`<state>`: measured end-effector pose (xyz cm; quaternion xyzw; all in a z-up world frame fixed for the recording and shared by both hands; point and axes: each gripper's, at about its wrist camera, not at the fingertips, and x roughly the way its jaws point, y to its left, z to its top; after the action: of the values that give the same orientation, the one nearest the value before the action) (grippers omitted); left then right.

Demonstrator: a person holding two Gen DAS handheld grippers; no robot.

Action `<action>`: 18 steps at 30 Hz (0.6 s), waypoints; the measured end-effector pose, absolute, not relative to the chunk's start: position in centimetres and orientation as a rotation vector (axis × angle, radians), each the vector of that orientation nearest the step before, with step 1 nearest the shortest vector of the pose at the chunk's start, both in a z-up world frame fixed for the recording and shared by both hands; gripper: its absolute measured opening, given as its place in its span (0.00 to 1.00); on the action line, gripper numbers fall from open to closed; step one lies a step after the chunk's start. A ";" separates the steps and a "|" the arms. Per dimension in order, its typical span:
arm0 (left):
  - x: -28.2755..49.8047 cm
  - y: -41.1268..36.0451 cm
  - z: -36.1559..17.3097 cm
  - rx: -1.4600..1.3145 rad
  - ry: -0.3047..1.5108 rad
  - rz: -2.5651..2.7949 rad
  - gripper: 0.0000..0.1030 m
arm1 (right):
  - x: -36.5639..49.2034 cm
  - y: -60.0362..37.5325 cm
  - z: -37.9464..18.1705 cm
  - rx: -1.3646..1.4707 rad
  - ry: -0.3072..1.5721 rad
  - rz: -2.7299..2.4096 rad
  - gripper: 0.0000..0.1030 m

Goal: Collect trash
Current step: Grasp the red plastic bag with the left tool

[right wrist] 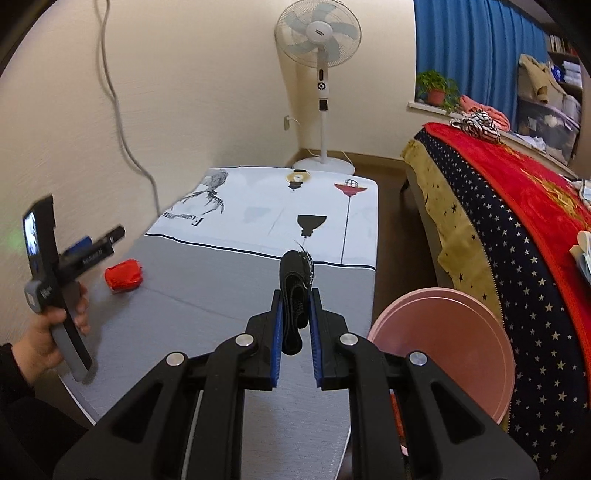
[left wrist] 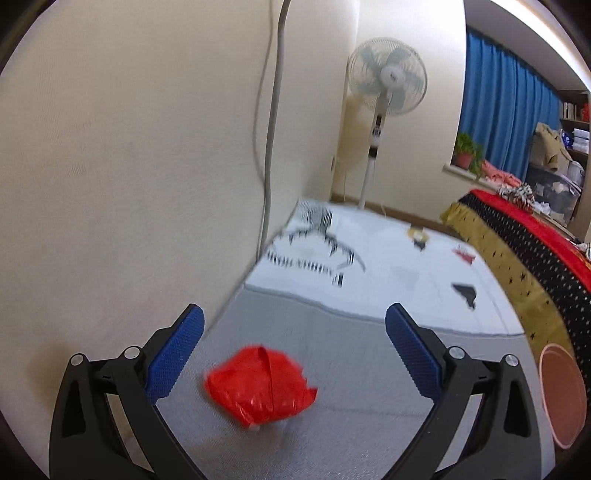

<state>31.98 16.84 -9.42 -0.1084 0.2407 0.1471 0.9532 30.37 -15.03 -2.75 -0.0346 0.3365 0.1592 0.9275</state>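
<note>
Just red wrapper (left wrist: 260, 386) between fingers (left wrist: 177, 354)

Cream walls (right wrist: 207, 110), fan (right wrist: 319, 33), blue curtain (right wrist: 476, 55)

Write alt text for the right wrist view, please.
The right hand-held gripper is shut on a black strap-like scrap above a grey mat. A pink basin sits to its right; a red wrapper lies left.

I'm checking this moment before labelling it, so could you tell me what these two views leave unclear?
- Pink bin: inside hidden by its tilt, right wrist view; cut by the edge, left wrist view.
- Black item in the right gripper: too dark to identify.
- Red wrapper: blurred, left wrist view.
- Left gripper: jaws hidden side-on and blurred, right wrist view.
</note>
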 end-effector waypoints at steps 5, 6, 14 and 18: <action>32.9 16.9 -11.7 -0.177 0.563 0.280 0.93 | 30.7 -14.7 -2.7 -0.068 0.691 0.341 0.14; 33.1 17.0 -12.3 -0.167 0.585 0.279 0.93 | 30.6 -14.5 -2.7 -0.073 0.689 0.343 0.14; 34.0 19.1 -14.0 -0.251 0.687 0.315 0.92 | 30.7 -14.3 -2.7 -0.072 0.693 0.341 0.14; 34.9 20.1 -15.2 -0.296 0.760 0.335 0.86 | 30.9 -14.6 -2.7 -0.068 0.695 0.333 0.14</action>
<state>34.91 20.09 -15.19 -0.1433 0.3679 0.1622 0.9043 30.87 -14.62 -2.75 -0.0330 0.3390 0.1625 0.9260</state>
